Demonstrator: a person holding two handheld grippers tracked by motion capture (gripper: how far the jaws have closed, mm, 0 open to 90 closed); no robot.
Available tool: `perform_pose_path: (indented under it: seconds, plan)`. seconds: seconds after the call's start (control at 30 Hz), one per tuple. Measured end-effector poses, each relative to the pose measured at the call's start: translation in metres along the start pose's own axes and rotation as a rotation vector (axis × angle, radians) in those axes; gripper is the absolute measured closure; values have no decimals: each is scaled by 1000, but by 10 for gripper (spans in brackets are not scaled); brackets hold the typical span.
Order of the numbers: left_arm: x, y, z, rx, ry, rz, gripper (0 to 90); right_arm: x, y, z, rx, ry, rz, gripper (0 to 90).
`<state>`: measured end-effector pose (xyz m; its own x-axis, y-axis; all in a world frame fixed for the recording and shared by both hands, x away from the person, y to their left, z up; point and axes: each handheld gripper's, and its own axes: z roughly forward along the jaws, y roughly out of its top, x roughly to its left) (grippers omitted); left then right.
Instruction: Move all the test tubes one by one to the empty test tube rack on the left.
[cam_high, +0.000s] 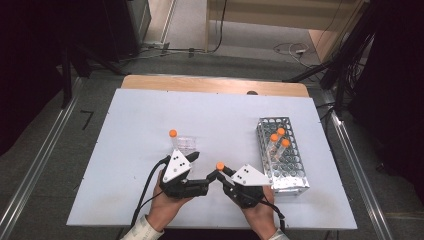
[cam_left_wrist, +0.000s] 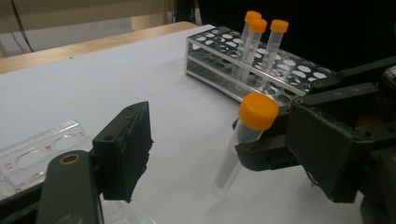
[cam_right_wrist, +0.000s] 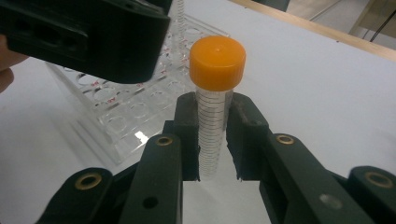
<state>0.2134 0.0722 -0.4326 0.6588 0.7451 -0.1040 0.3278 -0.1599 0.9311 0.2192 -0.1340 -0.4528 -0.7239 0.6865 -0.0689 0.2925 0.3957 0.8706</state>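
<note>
My right gripper is shut on a clear, orange-capped tube, gripping it upright just below the cap. In the left gripper view this tube leans between the wide-apart jaws of my left gripper, close to the right-hand jaw, and neither pad presses on it. The left gripper is open and sits right beside the right one near the table's front edge. One of its jaws shows as a black block at the upper left of the right gripper view.
A clear plastic rack just beyond the left gripper holds one upright orange-capped tube. A metal rack at the right carries three orange-capped tubes. All stand on a white board.
</note>
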Motion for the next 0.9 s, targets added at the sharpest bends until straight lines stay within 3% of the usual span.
perform_pose_path:
  seconds: [0.17, 0.27, 0.63, 0.77, 0.9]
  plan:
    - [-5, -2, 2, -9, -26, 17, 314, 5, 0, 1, 6, 15, -8, 726]
    - [-6, -5, 4, -7, -42, 23, 410, 8, 1, 2, 3, 27, -29, 726]
    - [-9, -9, 7, 0, -63, 47, 621, 12, 1, 1, 9, 36, -29, 726]
    - [-10, -9, 7, -5, -70, 52, 684, 12, 1, 2, 9, 38, -29, 726]
    - [-10, -9, 7, -6, -69, 53, 692, 12, 1, 1, 9, 41, -25, 725]
